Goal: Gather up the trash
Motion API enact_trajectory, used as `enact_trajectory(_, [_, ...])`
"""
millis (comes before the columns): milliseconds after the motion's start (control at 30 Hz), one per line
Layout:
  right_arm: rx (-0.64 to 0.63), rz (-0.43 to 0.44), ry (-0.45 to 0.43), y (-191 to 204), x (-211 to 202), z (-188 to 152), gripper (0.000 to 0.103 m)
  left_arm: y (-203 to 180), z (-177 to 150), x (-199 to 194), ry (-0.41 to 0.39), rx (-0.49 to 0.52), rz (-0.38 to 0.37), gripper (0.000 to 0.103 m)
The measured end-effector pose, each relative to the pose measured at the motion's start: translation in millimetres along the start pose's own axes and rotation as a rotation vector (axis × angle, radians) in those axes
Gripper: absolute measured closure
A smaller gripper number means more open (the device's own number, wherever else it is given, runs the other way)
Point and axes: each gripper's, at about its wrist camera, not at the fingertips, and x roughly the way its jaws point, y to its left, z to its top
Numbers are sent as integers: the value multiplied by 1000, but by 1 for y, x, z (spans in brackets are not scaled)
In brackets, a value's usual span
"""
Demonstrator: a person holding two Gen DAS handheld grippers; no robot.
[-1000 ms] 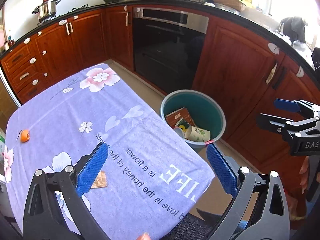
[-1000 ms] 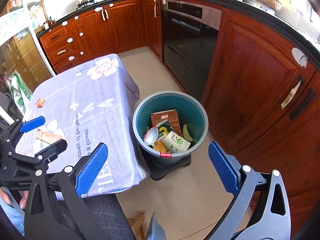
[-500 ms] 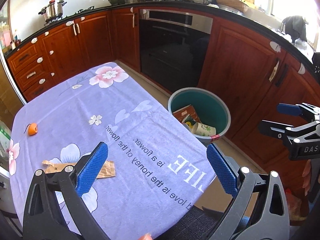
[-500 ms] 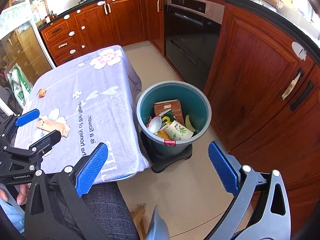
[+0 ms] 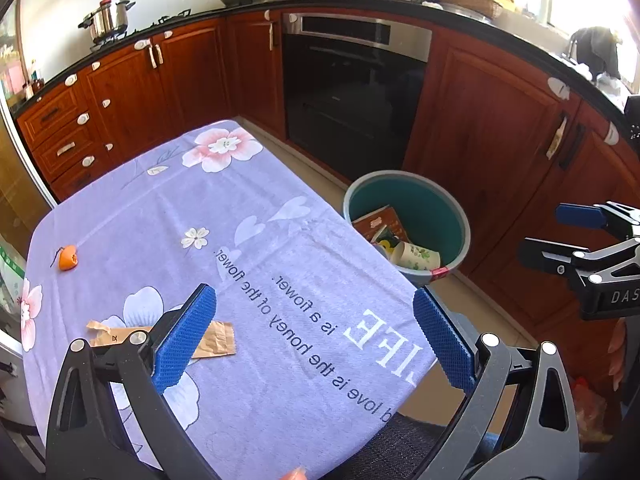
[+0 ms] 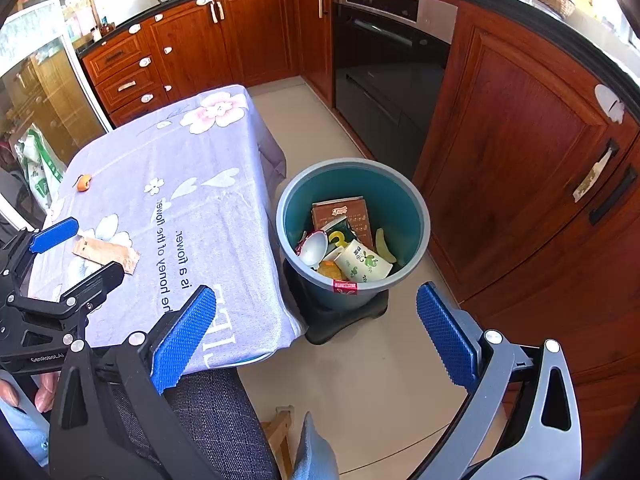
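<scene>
A brown paper wrapper (image 5: 218,340) lies flat on the lilac flowered tablecloth (image 5: 248,216), partly hidden behind my left gripper's near finger. A small orange scrap (image 5: 67,257) sits near the cloth's left edge. My left gripper (image 5: 314,340) hovers open and holds nothing over the table's near end. The teal bin (image 6: 400,196) stands on the floor to the right of the table and holds a paper cup, a spoon, a brown packet and peels. My right gripper (image 6: 316,336) hangs open and holds nothing, above the floor in front of the bin. In the right wrist view the wrapper (image 6: 106,254) lies by the left gripper (image 6: 76,258).
Red-brown cabinets (image 5: 492,128) and a black oven (image 5: 352,100) close off the far and right sides. A grey-cushioned chair (image 6: 216,420) sits at the table's near edge. A person's hand (image 6: 44,392) holds the left gripper. A plastic bag (image 6: 36,160) leans left of the table.
Both views have pulled back and up from the bin. The left gripper has swung left over the table, and the brown wrapper has come into view by its left finger. Both stay open.
</scene>
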Motion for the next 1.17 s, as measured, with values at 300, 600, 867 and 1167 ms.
enact_trajectory(300, [0, 6, 5, 1, 3, 1, 7, 0, 2, 3, 9, 0, 15, 4])
enact_trajectory(600, [0, 6, 15, 2, 8, 2, 7, 0, 2, 7, 20, 2, 25, 4])
enact_trajectory(867, [-1, 8, 28, 2, 13, 3, 7, 2, -1, 8, 24, -1, 31, 4])
enact_trajectory(1167, [-4, 1, 29, 3, 14, 5, 7, 5, -2, 13, 54, -8, 50, 4])
